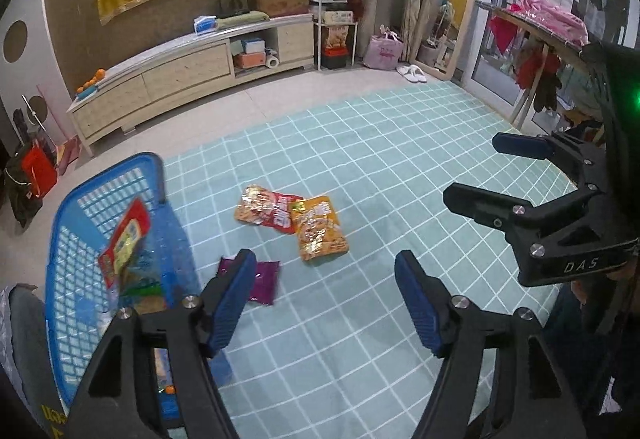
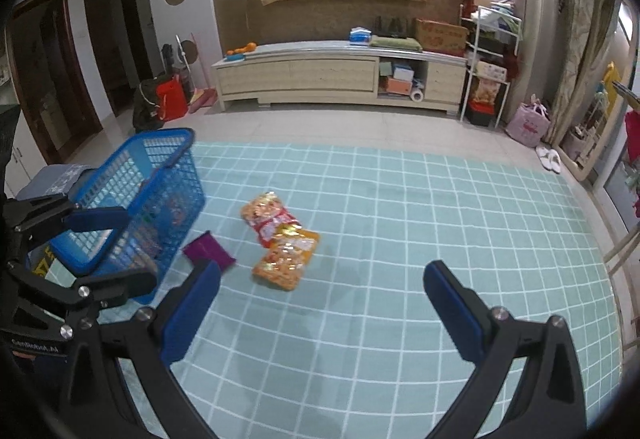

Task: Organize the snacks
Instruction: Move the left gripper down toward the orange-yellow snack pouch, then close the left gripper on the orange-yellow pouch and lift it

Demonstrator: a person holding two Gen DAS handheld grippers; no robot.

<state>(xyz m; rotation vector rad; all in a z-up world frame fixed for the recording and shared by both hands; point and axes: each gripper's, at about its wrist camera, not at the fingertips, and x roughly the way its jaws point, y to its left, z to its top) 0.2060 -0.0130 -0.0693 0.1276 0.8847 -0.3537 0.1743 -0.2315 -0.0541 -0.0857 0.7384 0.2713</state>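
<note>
Both grippers are black frames — blue ribbed pads, silver screws, "DAS" lettering.

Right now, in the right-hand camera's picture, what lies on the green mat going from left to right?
blue basket → purple packet → red snack bag → orange snack bag, which overlaps the red bag's right corner.

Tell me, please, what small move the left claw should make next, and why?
Probably ease the open, empty left claw down onto the purple packet, the loose snack nearest the blue basket. The red packet and orange packet overlap farther out on the mat.
</note>
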